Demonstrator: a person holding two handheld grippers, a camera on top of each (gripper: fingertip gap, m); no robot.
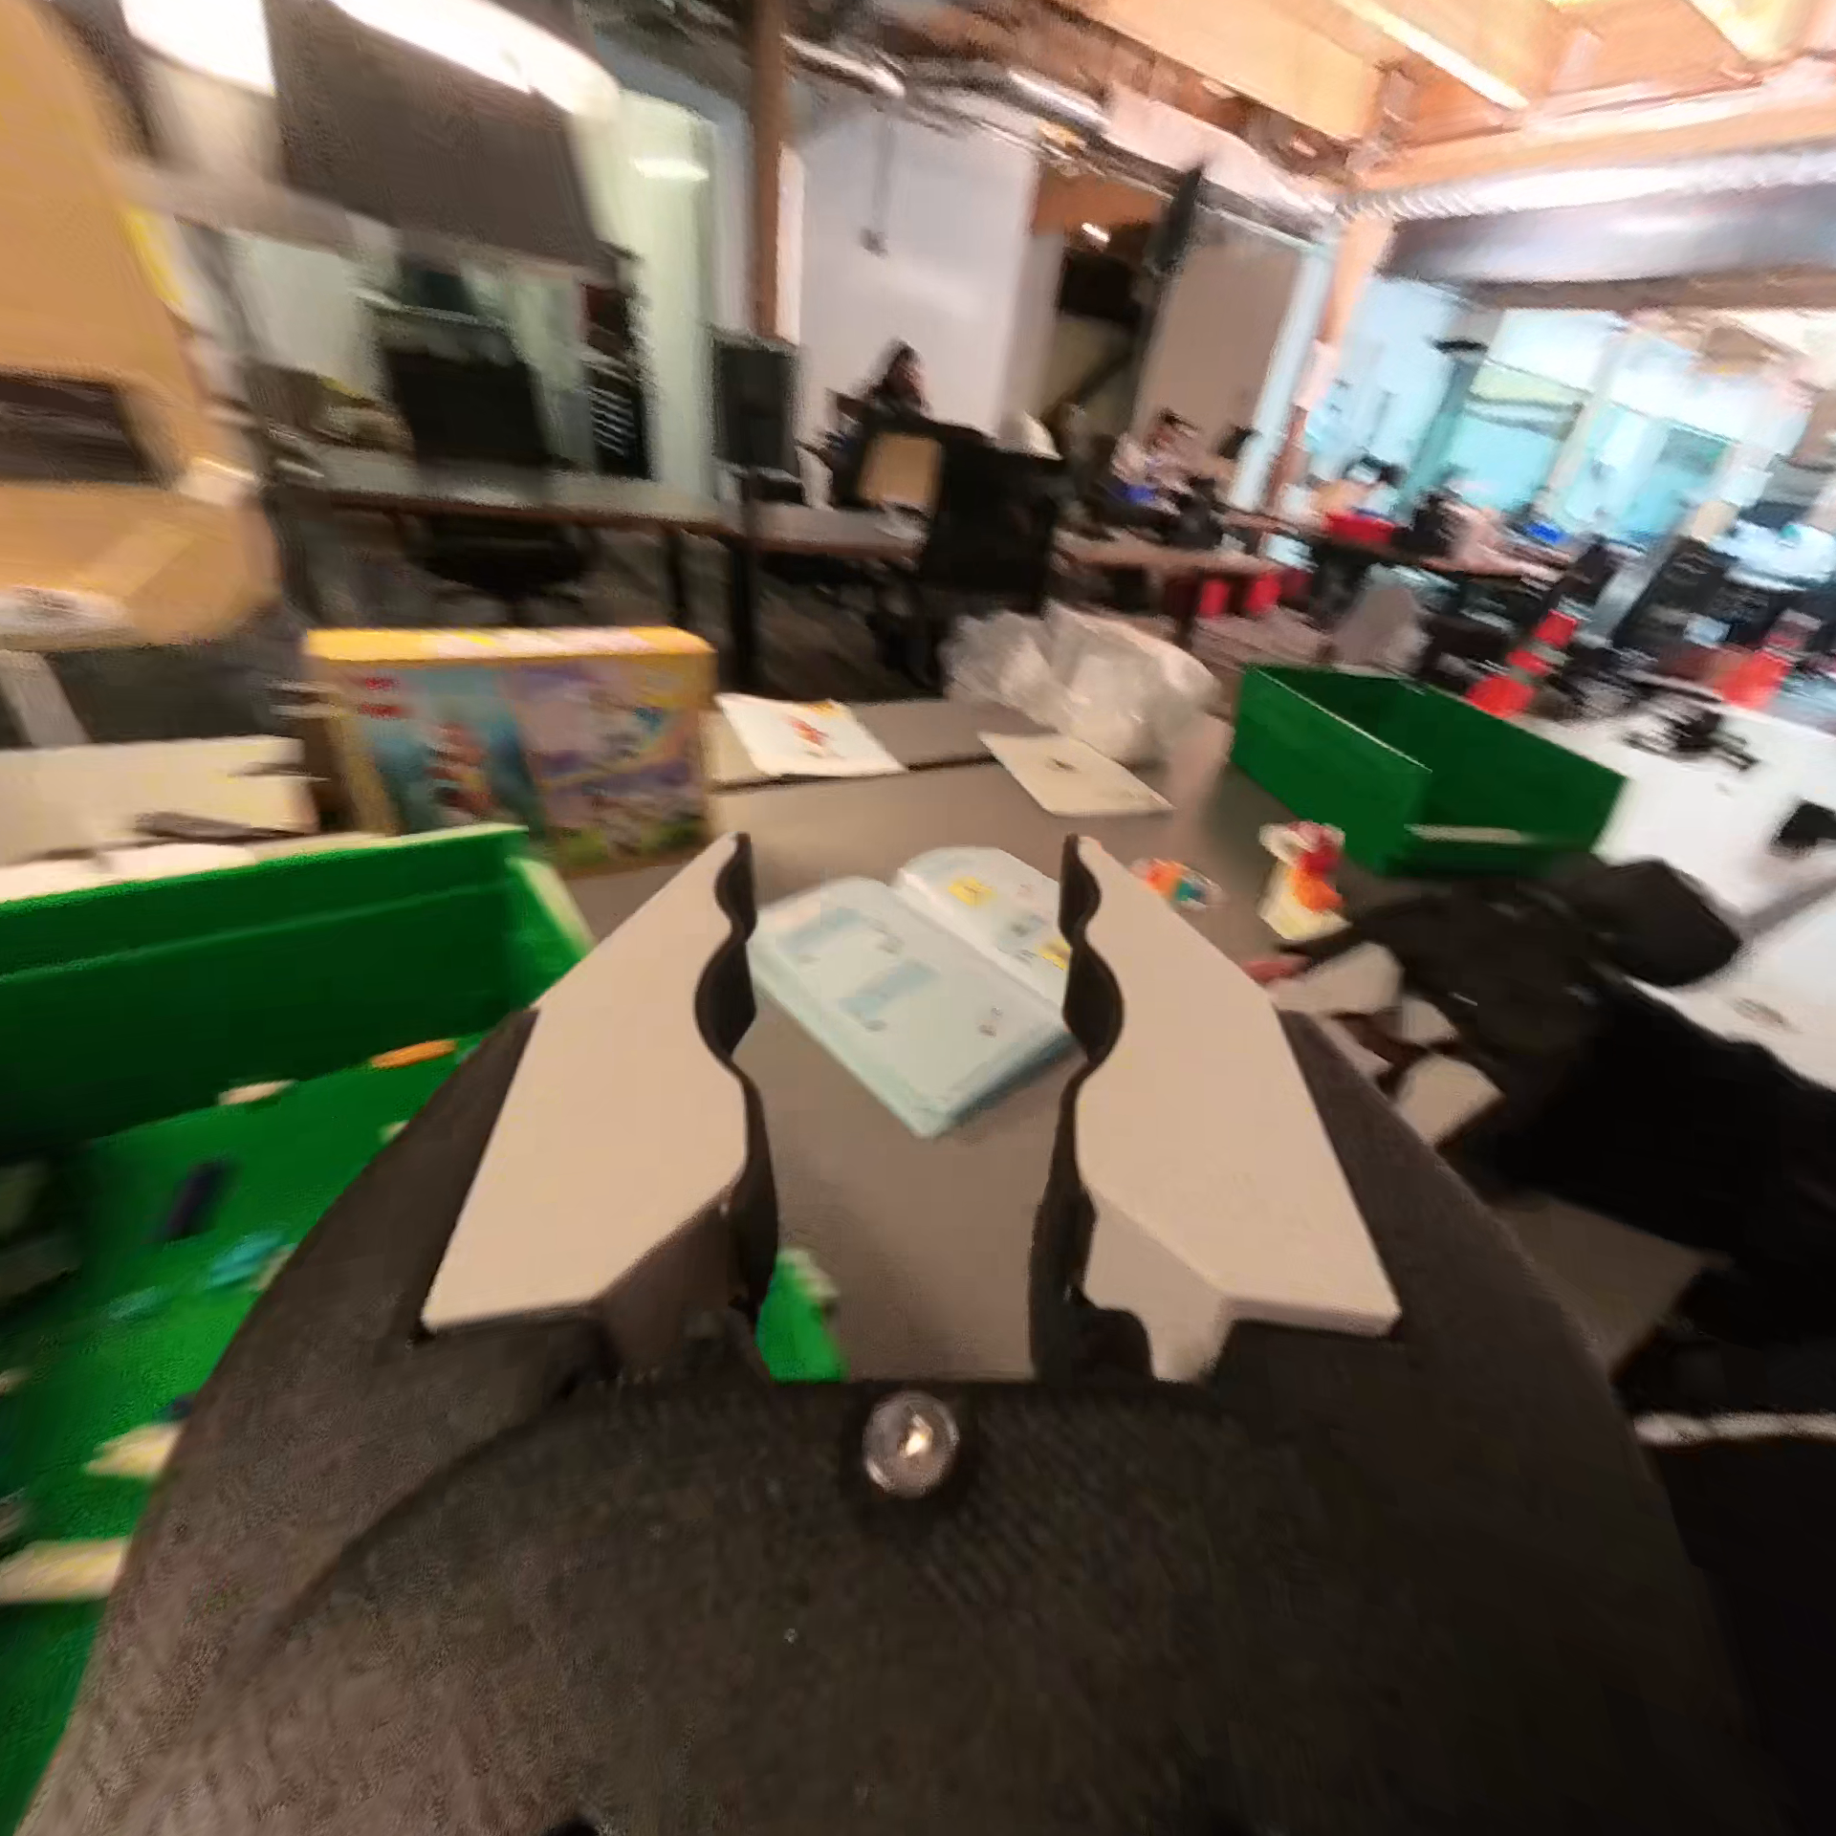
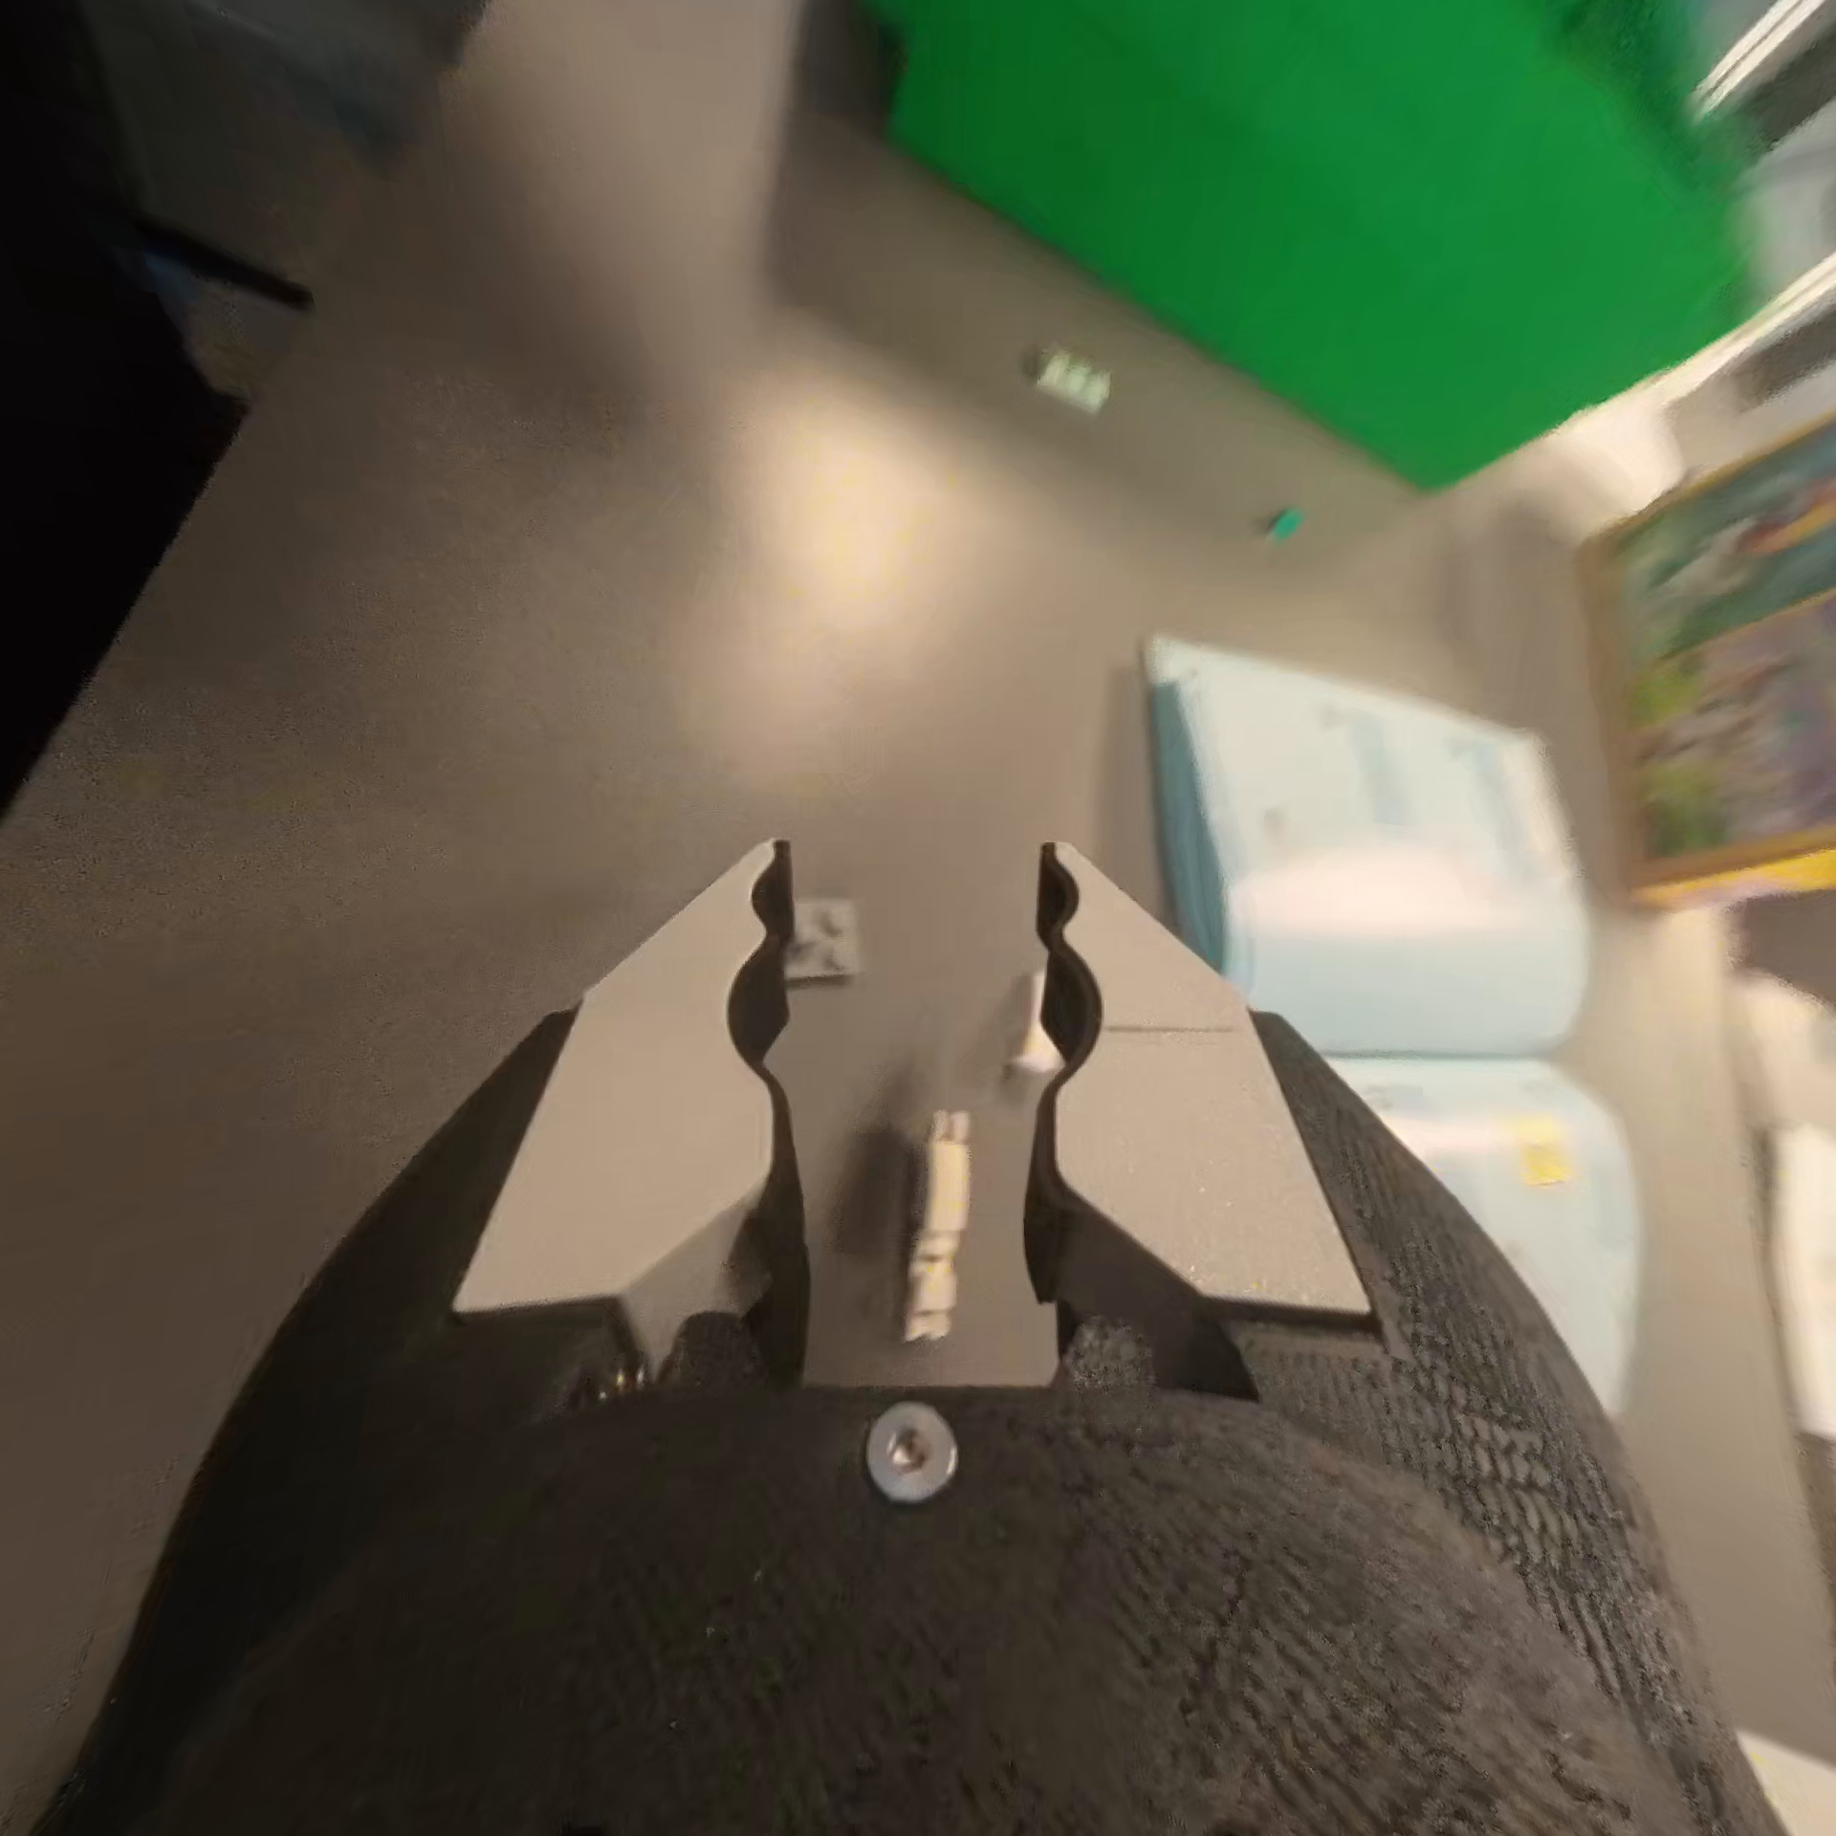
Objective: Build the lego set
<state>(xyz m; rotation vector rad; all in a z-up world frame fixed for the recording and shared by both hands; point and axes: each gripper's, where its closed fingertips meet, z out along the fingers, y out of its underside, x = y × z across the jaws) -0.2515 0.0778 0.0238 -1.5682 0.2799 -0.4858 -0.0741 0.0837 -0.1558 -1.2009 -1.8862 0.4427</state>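
Note:
My left gripper (image 1: 906,854) is open and empty, held above the dark table (image 1: 894,1222). Beyond its fingertips lies the open light-blue instruction booklet (image 1: 924,984). A small orange, white and red lego build (image 1: 1301,879) stands to the right of the booklet. My right gripper (image 2: 914,854) is open and empty, pointing down at the table. Between its fingers I see a long white lego piece (image 2: 939,1222), a smaller white piece (image 2: 1028,1023) by the right finger and a small grey flat piece (image 2: 825,939) by the left fingertip. The booklet (image 2: 1391,874) lies to its right.
A green bin (image 1: 248,954) with several loose pieces sits at the left, also showing in the right wrist view (image 2: 1292,199). Another green bin (image 1: 1411,755) stands at the back right. The colourful lego box (image 1: 527,745), loose sheets (image 1: 805,735) and plastic bags (image 1: 1083,676) lie behind. A black object (image 1: 1590,994) is at the right.

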